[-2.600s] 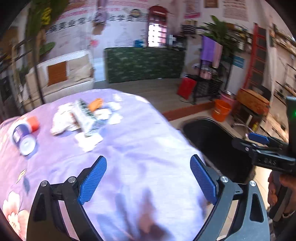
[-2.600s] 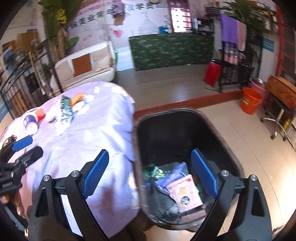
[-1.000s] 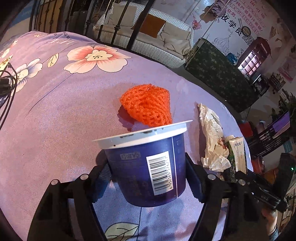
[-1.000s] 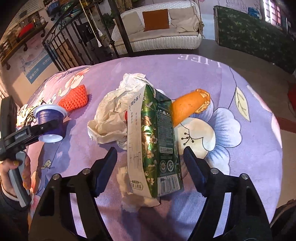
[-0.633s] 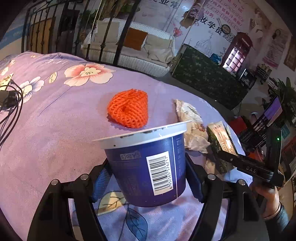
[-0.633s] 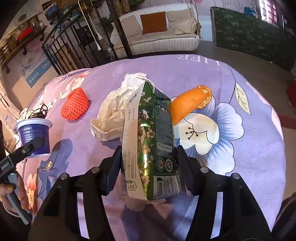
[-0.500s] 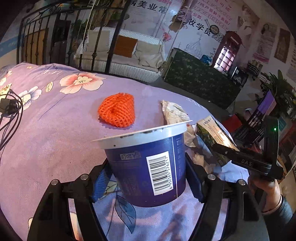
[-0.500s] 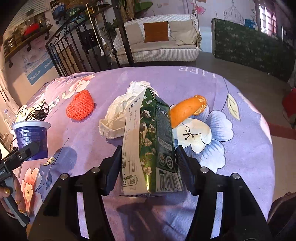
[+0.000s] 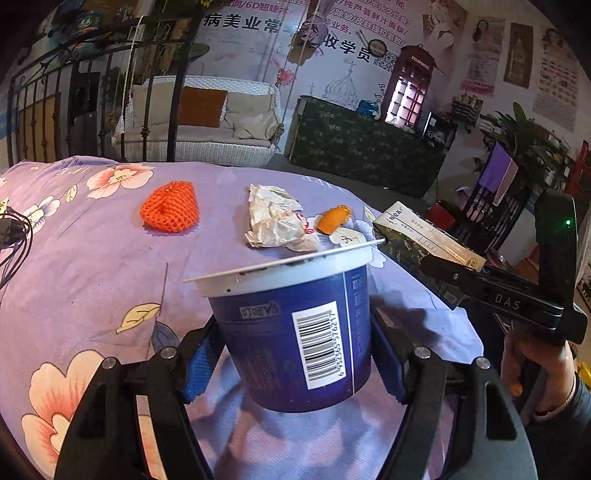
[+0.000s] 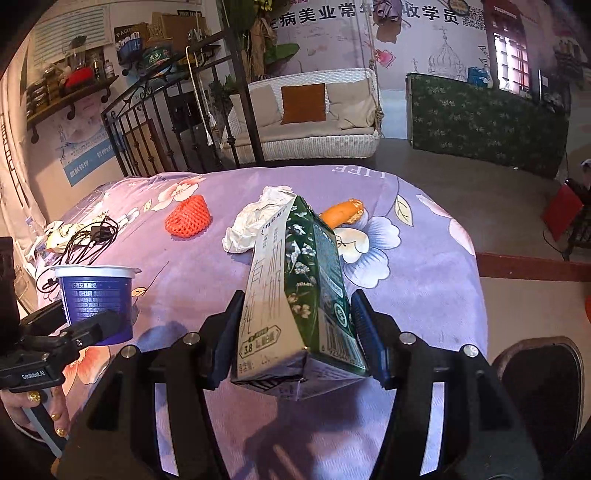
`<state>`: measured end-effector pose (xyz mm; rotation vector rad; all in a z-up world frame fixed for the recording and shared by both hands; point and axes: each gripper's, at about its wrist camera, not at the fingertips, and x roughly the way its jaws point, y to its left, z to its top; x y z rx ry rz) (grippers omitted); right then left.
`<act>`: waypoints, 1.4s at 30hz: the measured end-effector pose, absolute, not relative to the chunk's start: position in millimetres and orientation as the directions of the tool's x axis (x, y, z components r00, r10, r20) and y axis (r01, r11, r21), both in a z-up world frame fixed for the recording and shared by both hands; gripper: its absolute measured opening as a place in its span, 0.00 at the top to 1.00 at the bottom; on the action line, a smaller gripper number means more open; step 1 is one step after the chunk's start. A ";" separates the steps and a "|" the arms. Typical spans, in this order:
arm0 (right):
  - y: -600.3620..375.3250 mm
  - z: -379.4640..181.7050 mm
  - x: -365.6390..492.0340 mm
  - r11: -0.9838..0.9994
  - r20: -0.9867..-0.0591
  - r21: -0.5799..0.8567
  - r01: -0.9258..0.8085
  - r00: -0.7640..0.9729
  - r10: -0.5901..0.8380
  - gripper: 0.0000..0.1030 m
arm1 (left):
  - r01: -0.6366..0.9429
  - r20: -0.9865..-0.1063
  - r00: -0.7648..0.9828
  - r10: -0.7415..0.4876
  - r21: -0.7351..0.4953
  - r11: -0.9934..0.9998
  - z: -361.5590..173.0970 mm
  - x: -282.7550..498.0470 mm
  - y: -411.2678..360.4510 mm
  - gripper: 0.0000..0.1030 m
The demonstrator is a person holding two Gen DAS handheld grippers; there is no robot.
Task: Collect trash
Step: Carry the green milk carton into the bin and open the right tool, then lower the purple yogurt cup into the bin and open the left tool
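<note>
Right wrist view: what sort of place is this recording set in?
Probably a lounge or reception area of a small shop, not a home: big printed wall posters, a white wicker sofa and a table under a purple flowered cloth.

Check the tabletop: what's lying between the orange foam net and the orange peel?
A crumpled white paper wrapper lies between the orange foam net and the orange peel, clear in both wrist views.

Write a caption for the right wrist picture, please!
Right gripper holds a green carton above the purple cloth.
</note>
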<state>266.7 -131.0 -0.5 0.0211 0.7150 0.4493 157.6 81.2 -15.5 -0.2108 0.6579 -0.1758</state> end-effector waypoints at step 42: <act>-373.2 -109.4 191.4 0.980 -0.859 0.050 0.194 0.509 -0.057 0.43 | 0.555 -0.613 0.582 -0.535 -0.181 0.812 -33.0 135.6 -149.5 0.30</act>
